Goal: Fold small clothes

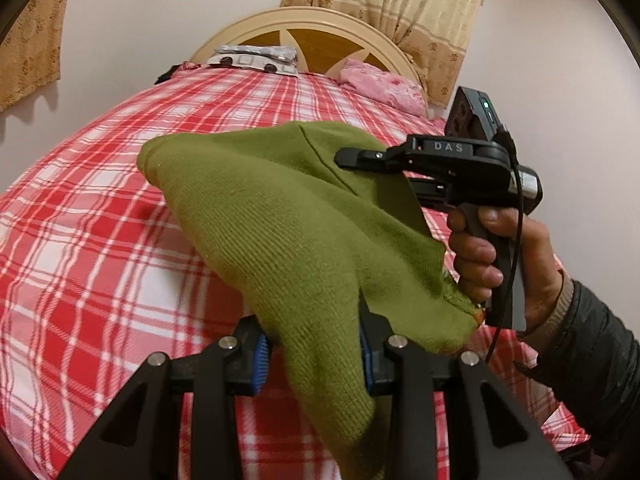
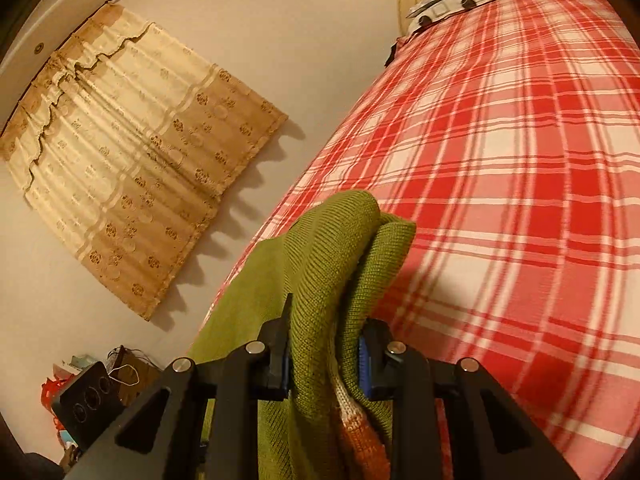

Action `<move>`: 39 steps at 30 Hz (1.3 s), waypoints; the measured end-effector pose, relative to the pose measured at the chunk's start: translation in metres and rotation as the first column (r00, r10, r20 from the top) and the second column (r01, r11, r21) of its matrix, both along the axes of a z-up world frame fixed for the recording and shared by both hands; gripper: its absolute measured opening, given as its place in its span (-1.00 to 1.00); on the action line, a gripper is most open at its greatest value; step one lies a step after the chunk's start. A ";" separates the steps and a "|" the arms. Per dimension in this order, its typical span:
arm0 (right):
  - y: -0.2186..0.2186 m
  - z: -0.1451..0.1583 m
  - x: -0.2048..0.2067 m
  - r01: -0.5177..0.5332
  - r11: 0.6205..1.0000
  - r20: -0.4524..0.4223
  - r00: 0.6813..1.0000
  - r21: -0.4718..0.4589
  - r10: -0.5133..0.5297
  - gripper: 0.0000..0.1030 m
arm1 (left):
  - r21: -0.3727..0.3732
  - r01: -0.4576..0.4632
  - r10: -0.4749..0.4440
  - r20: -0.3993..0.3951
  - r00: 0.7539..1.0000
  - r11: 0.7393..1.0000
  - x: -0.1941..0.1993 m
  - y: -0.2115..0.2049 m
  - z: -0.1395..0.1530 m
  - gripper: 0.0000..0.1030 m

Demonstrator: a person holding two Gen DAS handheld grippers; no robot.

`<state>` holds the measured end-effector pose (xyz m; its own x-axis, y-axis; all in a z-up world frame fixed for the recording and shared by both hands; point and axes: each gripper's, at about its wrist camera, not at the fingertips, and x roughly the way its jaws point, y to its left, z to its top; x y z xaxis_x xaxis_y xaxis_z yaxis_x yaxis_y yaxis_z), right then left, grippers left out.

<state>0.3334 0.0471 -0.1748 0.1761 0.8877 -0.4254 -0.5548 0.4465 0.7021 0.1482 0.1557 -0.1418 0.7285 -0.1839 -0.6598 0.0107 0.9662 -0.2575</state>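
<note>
A small green knitted garment [image 1: 280,208] hangs in the air above the bed, held between both grippers. My left gripper [image 1: 312,356] is shut on its lower part, the cloth bunched between the blue pads. My right gripper [image 1: 360,158] is seen from the side at the right, shut on the garment's upper edge. In the right wrist view the right gripper [image 2: 324,360] clamps a thick fold of the green garment [image 2: 332,248]; an orange and white striped part [image 2: 356,420] shows below the jaws.
The bed has a red and white plaid sheet [image 1: 100,240] [image 2: 520,200]. A pink pillow [image 1: 380,84] and a patterned bundle [image 1: 256,58] lie by the headboard [image 1: 312,24]. Beige curtains [image 2: 120,168] hang on the wall. Clutter [image 2: 88,384] sits on the floor.
</note>
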 end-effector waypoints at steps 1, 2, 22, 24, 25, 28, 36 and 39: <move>0.005 -0.001 0.000 -0.008 1.000 -0.002 1.000 0.000 0.008 -0.51 | 0.000 -0.006 0.006 -0.001 1.000 1.000 -0.003 0.002 -0.001 -0.30; 0.012 -0.002 -0.001 -0.020 1.000 -0.006 1.000 -0.001 0.020 -0.51 | -0.002 -0.014 0.014 -0.003 1.000 1.000 -0.006 0.006 -0.002 -0.30; 0.078 -0.034 -0.011 -0.110 0.994 -0.055 0.993 -0.027 0.109 -0.51 | 0.018 -0.075 0.076 -0.063 0.995 0.997 -0.036 0.033 -0.031 -0.30; 0.080 -0.036 -0.011 -0.107 0.994 -0.061 0.993 -0.026 0.106 -0.51 | 0.025 -0.074 0.076 -0.065 0.995 0.997 -0.037 0.031 -0.033 -0.30; 0.080 -0.036 -0.011 -0.106 0.994 -0.065 0.992 -0.025 0.105 -0.51 | 0.028 -0.073 0.075 -0.064 0.995 0.997 -0.038 0.032 -0.034 -0.30; 0.077 -0.039 -0.009 -0.104 0.994 -0.073 0.992 -0.021 0.103 -0.51 | 0.028 -0.073 0.075 -0.068 0.995 0.997 -0.041 0.032 -0.037 -0.30; 0.077 -0.041 -0.011 -0.106 0.994 -0.070 0.992 -0.024 0.104 -0.51 | 0.026 -0.068 0.069 -0.076 0.995 0.997 -0.045 0.035 -0.045 -0.30; 0.076 -0.044 -0.012 -0.099 0.994 -0.077 0.992 -0.034 0.096 -0.51 | 0.028 -0.065 0.067 -0.079 0.995 0.998 -0.044 0.035 -0.048 -0.30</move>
<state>0.3217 0.1233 -0.2186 0.0555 0.8821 -0.4677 -0.5433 0.4197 0.7271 0.1037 0.1906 -0.1895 0.6836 -0.1200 -0.7199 -0.0727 0.9703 -0.2307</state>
